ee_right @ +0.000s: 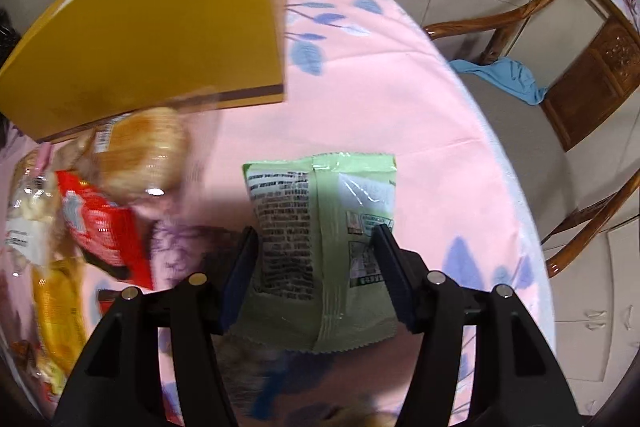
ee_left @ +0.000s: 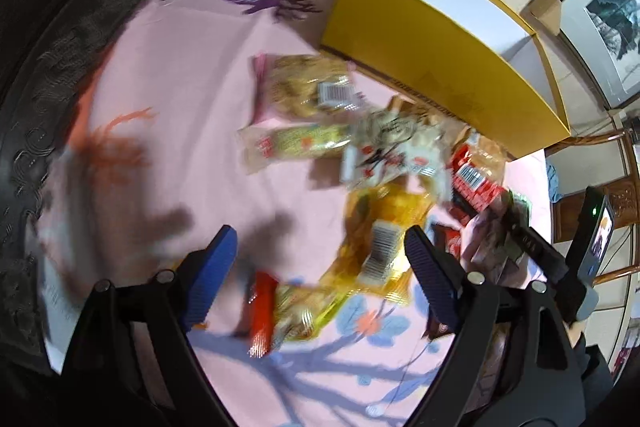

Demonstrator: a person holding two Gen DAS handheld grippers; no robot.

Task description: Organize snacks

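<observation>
The right gripper [ee_right: 316, 263] clamps a green snack packet [ee_right: 320, 247] above the pink tablecloth [ee_right: 380, 115]. The left gripper [ee_left: 320, 247] hangs wide open over blurred scattered snacks [ee_left: 360, 155]. Yellow box [ee_left: 432, 55] far; wooden chair [ee_right: 580, 75] beyond the table's right edge.

The left gripper [ee_left: 320, 247] hangs with its blue-padded jaws spread wide, nothing between them. The right gripper [ee_right: 316, 251] is clamped on a pale green foil snack packet [ee_right: 320, 227].

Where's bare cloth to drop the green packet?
Free: pink tablecloth right of the yellow box, beyond the green packet in the right tongs. Also left of the snack pile. Crowded: box front, under the left tongs.
</observation>
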